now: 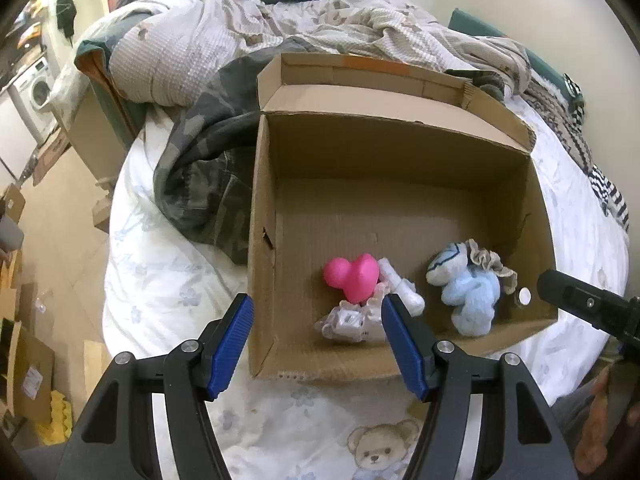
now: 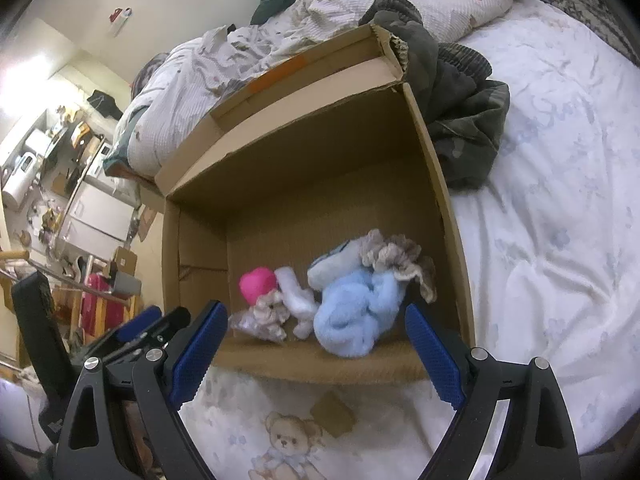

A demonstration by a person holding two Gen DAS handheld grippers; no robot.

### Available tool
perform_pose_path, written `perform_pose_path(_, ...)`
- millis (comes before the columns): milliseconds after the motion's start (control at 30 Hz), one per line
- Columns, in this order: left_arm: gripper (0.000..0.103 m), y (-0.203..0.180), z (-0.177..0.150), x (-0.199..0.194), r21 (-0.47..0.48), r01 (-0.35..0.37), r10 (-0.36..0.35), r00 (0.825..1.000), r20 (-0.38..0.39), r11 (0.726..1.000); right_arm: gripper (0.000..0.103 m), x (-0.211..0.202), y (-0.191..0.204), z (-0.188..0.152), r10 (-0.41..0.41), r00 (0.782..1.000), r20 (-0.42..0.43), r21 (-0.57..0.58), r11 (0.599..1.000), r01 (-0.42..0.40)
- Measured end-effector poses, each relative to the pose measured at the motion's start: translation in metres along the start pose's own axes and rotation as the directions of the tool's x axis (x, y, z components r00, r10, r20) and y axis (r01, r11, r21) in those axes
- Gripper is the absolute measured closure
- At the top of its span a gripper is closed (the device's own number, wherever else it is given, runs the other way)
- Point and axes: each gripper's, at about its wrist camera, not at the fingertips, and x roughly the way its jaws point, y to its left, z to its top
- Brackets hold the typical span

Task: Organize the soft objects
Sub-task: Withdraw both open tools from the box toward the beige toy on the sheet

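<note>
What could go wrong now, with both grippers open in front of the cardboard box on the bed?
The cardboard box sits on a soft duvet, so pushing its near wall may tip or slide it. The pink heart, white items and light blue plush lie bunched together; a grab might catch several at once. The left gripper and right gripper are close and could collide.

both the left gripper (image 1: pixel 318 340) and right gripper (image 2: pixel 314 354) have black arms, silver screws, ribbed blue pads.

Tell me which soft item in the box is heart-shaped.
The pink heart, at the left of the cluster; the light blue plush and white frilly bundle are not heart-shaped.
</note>
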Motion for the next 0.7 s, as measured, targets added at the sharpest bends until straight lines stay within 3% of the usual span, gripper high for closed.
perform_pose_path(300, 0.04, 0.012, -0.019, -0.006, -0.041, -0.003, 0.002, 1.0, -0.024, 0.999, 0.007, -0.007, 0.003, -0.026, -0.02, 1.0, -0.021, -0.023, 1.0, 0.02)
perform_pose_path(700, 0.04, 0.036, -0.036, -0.011, -0.08, -0.028, 0.026, 0.999, -0.035, 0.996, 0.007, 0.013, -0.003, -0.043, -0.019, 0.99, -0.137, -0.027, 1.0, 0.015)
